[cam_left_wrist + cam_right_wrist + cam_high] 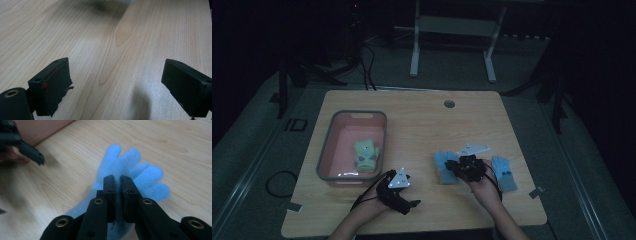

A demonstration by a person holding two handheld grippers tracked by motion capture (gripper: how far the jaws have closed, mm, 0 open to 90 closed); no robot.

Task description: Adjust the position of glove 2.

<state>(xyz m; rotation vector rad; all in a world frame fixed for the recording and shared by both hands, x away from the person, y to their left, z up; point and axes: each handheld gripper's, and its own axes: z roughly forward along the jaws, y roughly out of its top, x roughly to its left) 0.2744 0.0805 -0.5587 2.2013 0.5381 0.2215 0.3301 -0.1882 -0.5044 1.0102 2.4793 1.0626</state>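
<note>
High view: green glove [366, 156] inside pink bin [328, 150]; right gripper [460, 166] clamped on blue glove [445, 165].

The left gripper [412, 202] rests low near the person's edge of the table, its jaws spread wide and pointing off to the right. The right gripper [451, 165] reaches forward from the right hand [486, 187], its jaws pressed nearly together.

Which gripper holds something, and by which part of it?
The right gripper is shut on a blue glove, pinching its palm, below the glove's fingers. The left gripper is open over bare table, holding nothing.
</note>
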